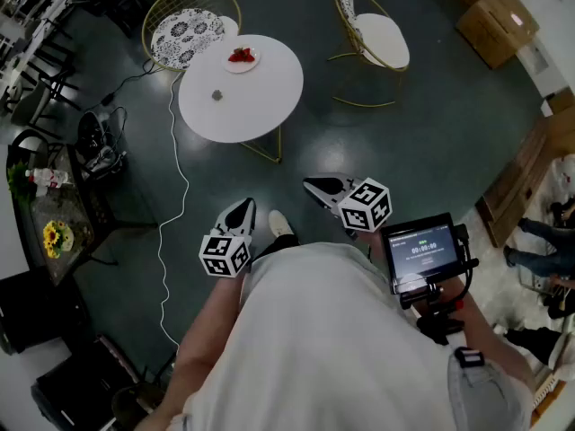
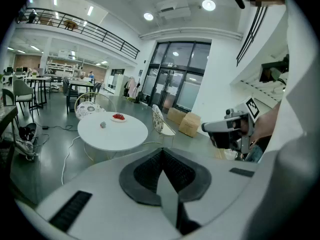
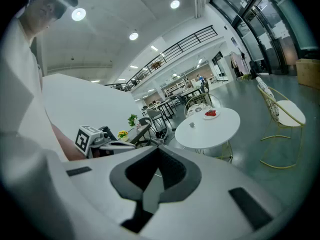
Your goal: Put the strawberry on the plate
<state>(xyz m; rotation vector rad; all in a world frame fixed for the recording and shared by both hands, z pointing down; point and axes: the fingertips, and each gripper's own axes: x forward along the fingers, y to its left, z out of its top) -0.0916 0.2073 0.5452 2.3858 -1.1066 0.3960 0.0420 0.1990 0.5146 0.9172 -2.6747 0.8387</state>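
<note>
Dark grey floor spreads through a big hall with a railed gallery overhead, and the person stands on it well back from the furniture. Held low in front of the body, the left gripper is clenched, its jaws pressed together with nothing between them. The right gripper, near it and pointing much the same way, is likewise closed and empty. A white shoe shows between the two grippers, and a small lit screen on a black mount sits at the person's right. A white cable snakes over the floor off to the left. Farther out stands the round white worktop on gold legs, well apart from both grippers. The strawberry shows as a red heap on a small white plate close to the worktop's far edge, and a small grey object that I cannot identify lies nearer the middle. A gold wire chair with a patterned seat stands just behind the worktop, a second gold chair with a plain white seat off to the right, and a cardboard box beyond that.
</note>
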